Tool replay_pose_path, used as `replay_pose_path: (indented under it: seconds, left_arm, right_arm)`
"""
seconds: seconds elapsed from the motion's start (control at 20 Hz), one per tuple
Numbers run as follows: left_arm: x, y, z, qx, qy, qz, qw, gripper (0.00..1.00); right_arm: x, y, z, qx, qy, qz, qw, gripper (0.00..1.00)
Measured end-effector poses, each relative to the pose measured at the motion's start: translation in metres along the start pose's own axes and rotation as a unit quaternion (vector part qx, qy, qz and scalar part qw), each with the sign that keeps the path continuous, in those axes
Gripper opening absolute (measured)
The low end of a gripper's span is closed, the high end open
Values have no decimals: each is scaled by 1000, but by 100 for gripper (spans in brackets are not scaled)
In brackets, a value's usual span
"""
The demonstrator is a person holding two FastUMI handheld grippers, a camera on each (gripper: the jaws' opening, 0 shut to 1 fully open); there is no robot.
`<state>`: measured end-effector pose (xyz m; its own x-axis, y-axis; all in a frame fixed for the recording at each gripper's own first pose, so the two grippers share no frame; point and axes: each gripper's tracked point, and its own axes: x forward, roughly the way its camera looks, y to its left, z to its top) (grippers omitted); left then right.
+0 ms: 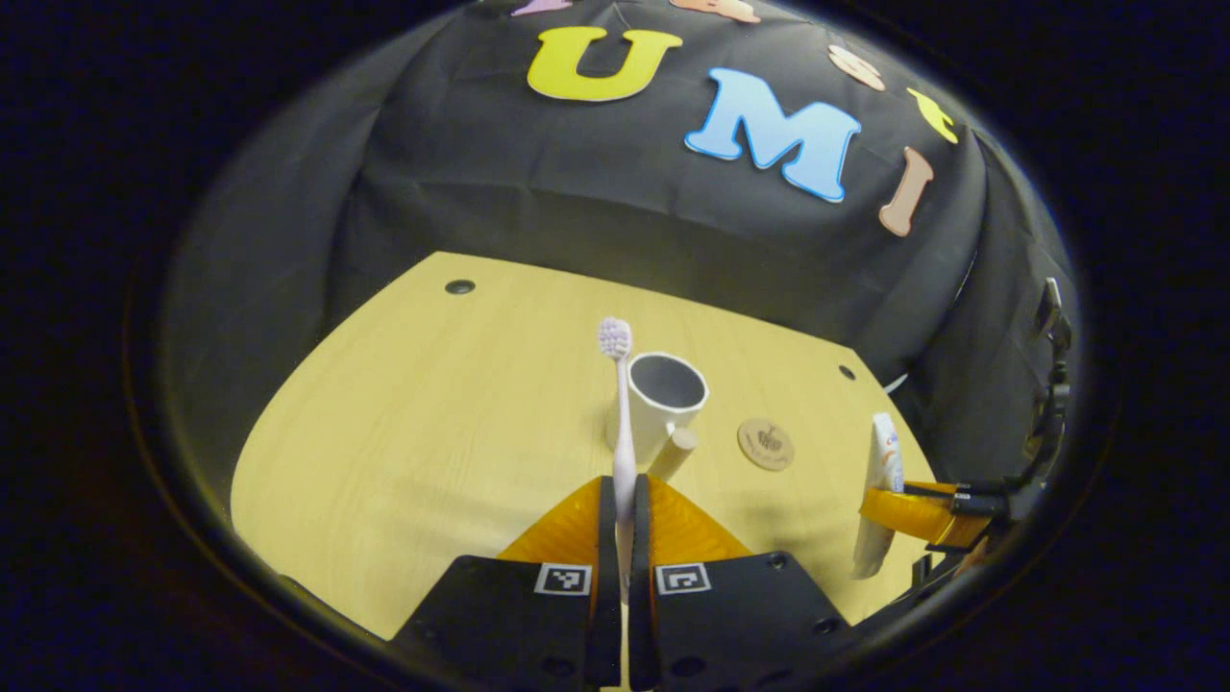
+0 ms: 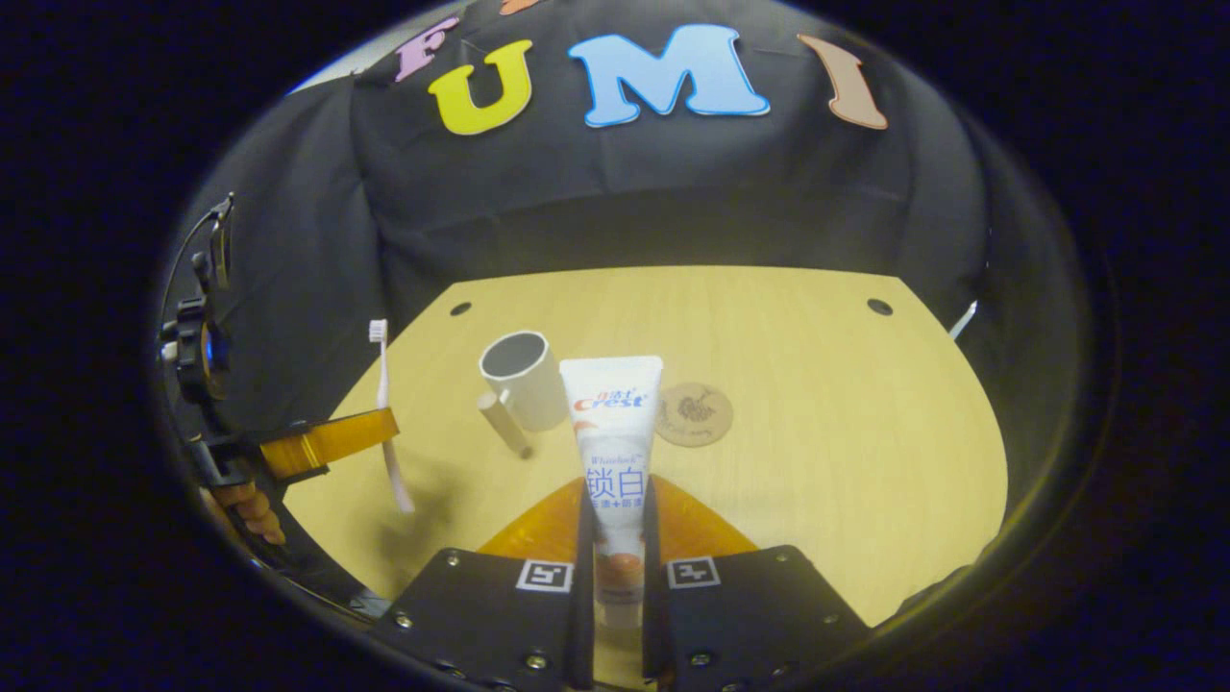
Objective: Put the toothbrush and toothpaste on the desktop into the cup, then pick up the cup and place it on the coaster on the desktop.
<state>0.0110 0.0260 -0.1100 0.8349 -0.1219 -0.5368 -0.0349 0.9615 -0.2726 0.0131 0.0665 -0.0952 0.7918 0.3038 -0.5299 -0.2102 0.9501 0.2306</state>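
Left claw [image 1: 623, 524] clenched on the upright toothbrush [image 1: 621, 413], and right claw [image 2: 615, 538] clenched on the upright toothpaste [image 2: 612, 432], both held above the desk [image 2: 817, 423], on which the cup [image 2: 524, 380] stands near the coaster [image 2: 694, 414].

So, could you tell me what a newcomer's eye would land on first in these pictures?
Probably the toothbrush, standing bristles-up, clamped in the left gripper, and the toothpaste tube, held upright in the right gripper. Both hang above the wooden desktop. Beyond them stands the empty white cup, with the round coaster lying apart from it, towards the right gripper's side.
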Motion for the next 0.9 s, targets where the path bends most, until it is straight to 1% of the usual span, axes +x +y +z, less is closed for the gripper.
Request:
replay_pose_path:
  seconds: [0.15,0.3,0.55,0.65,0.75,0.9]
  left_arm:
    - [15,-3,33,5,-47,-10,999,10]
    - [28,-9,67,12,-93,-26,995,10]
    - [48,-19,123,24,-167,-55,984,10]
    - [60,-29,145,29,-200,-72,977,10]
    - [73,-38,158,32,-219,-86,971,10]
    - [103,-49,158,39,-217,-98,970,10]
  right_arm:
    - [-3,5,16,-10,-32,4,999,21]
    - [-8,5,23,-14,-48,-3,999,21]
    - [-9,2,25,-18,-52,-20,998,21]
    - [-8,0,26,-20,-53,-27,998,21]
    - [-6,-2,25,-13,-48,-33,998,21]
    - [3,-5,28,0,-43,-38,998,21]
